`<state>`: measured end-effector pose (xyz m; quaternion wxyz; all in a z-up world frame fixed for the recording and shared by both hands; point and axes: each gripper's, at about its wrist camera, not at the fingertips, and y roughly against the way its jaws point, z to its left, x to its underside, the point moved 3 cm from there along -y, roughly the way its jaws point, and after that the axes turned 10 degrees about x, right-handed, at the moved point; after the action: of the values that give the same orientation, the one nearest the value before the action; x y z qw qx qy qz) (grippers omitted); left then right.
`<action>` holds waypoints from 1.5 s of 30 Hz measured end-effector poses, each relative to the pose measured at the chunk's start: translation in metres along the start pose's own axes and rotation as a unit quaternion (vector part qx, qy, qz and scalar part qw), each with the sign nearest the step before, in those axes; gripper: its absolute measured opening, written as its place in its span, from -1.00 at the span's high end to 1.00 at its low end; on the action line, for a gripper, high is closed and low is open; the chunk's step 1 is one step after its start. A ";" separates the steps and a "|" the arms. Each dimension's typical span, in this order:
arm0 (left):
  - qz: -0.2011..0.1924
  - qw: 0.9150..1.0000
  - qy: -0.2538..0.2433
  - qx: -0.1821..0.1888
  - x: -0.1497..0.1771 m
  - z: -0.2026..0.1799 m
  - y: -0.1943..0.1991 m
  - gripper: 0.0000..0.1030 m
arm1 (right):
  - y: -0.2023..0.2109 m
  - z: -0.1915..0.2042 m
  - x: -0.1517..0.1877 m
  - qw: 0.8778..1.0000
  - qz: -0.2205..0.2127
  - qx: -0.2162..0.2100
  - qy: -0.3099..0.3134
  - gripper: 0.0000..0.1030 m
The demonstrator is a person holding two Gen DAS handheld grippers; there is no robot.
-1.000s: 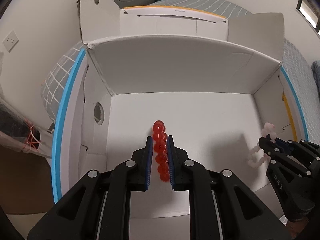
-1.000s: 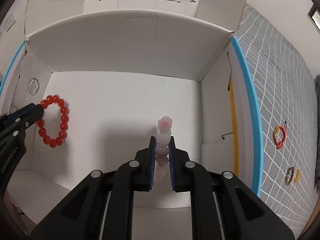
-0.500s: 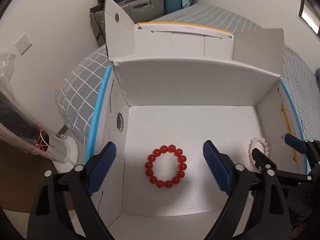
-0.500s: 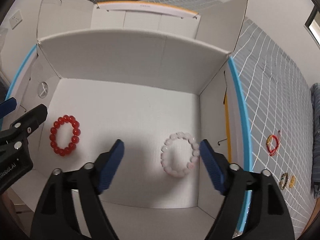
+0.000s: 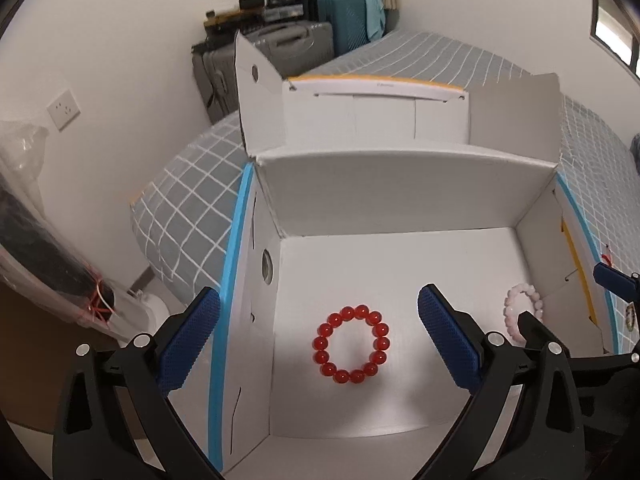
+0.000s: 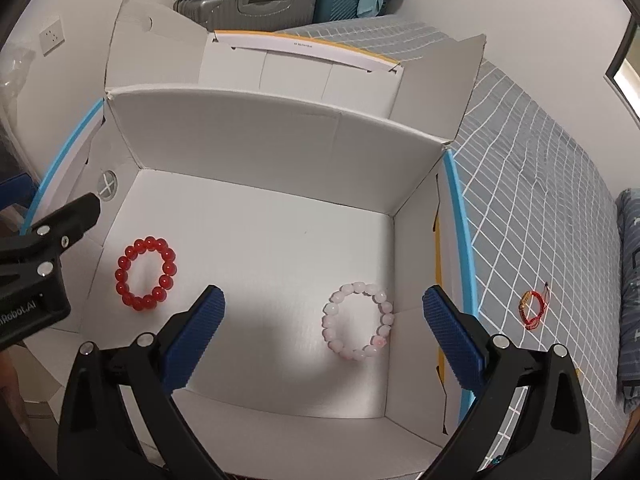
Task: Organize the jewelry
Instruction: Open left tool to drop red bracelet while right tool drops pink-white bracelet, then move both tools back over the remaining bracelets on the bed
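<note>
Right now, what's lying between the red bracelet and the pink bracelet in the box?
Nothing: in the right wrist view, only bare white box floor separates the red bracelet from the pink bracelet.

Red bead bracelet (image 5: 352,347): glossy, saturated red, translucent at the bead edges. Pink bead bracelet (image 6: 358,321): pale, milky pink, one bead a deeper rose. Cardboard box (image 6: 280,148): plain white inside, with a sky-blue strip along each side edge and an orange-yellow strip on the far flap and right wall. My finger pads (image 5: 448,338): dark blue, fine cross-hatch texture, on matte black bodies with silver screw heads. Bedspread (image 6: 540,184): grey with a white grid pattern. Cord bracelet (image 6: 534,309) on the bedspread: red with a gold piece. Suitcases (image 5: 296,46): one grey, one teal. Wall socket (image 5: 63,109): white on a white wall.
</note>
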<state>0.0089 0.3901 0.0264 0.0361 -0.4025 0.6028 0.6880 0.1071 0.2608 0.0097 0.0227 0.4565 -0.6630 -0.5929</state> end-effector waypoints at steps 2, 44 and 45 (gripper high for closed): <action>-0.007 1.000 -0.007 0.003 0.000 -0.004 0.006 -0.89 | 0.003 -0.006 0.002 1.000 -0.007 -0.001 -0.009 -0.86; -0.086 0.938 -0.206 0.266 0.098 -0.326 0.073 -0.89 | 0.066 -0.320 0.293 0.952 -0.041 0.153 -0.260 -0.86; -0.085 0.936 -0.208 0.270 0.100 -0.330 0.072 -0.89 | 0.062 -0.324 0.300 0.951 -0.037 0.155 -0.263 -0.86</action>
<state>0.0716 0.0438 0.0407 0.3261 -0.2754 0.7087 0.5618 0.0822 -0.1839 0.0021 -0.2458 0.3060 -0.7121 -0.5822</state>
